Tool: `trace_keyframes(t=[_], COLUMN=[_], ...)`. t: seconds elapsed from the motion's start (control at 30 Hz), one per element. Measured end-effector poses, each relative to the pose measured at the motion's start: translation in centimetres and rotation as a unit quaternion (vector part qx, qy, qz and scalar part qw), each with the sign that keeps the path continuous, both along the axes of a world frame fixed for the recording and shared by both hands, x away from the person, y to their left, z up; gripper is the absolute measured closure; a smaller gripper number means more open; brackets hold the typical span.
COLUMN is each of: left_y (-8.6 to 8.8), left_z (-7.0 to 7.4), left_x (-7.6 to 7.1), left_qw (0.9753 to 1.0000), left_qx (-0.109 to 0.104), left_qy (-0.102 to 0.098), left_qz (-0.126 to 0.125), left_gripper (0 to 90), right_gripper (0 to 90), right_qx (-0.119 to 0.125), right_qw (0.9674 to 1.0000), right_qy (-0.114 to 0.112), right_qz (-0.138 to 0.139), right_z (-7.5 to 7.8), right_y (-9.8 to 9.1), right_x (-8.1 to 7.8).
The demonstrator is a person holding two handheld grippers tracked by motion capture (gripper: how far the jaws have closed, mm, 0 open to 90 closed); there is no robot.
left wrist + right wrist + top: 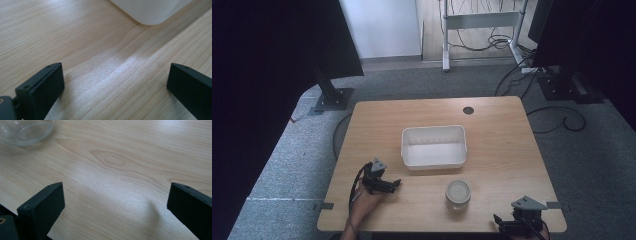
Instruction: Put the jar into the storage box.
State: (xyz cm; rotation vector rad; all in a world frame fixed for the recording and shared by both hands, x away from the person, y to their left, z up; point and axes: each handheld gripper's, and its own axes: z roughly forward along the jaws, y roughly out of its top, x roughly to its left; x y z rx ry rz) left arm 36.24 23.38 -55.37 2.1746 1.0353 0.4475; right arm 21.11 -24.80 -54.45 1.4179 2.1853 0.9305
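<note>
A white rectangular tub [434,146] stands empty at the middle of the wooden table [497,125]. A clear glass jar with a pale lid [458,194] sits in front of it, toward the near edge. My left gripper [393,185] rests low at the near left, held by a hand, jaws wide apart over bare wood; the tub's corner [150,12] shows ahead in the left gripper view. My right gripper [498,221] lies at the near right corner, also open; the jar's glass base [25,131] shows at the top left in the right gripper view.
A round cable hole [468,110] sits near the table's far edge. Black stands [332,95] and cables [562,120] lie on the grey carpet around the table. A white desk frame [477,30] stands farther back.
</note>
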Motion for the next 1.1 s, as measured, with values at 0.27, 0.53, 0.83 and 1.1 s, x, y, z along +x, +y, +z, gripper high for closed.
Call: trace_keyframes(t=[0.27,0.53,0.83,1.1], left_y=[0.0,0.0,0.0,0.0], left_z=[0.0,0.0,0.0,0.0], left_x=[0.0,0.0,0.0,0.0], left_qw=[1.0000,1.0000,1.0000,1.0000], left_qx=[0.000,0.000,0.000,-0.001], left_qy=[0.000,0.000,0.000,0.000], left_qz=[0.000,0.000,0.000,0.001], left_gripper=[1.1,1.1,1.0,1.0], right_gripper=[0.5,0.0,0.0,0.0], right_qx=[0.003,0.005,0.006,0.008], right_qw=[0.9999,0.9994,0.9986,0.9970], right_qy=[-0.007,-0.013,-0.024,-0.036], right_qz=[0.013,0.030,0.047,0.068], right_z=[0.6,1.0,1.5,1.9], right_y=[0.8,1.8,2.9,4.1], right_x=[0.1,0.3,0.7,1.1])
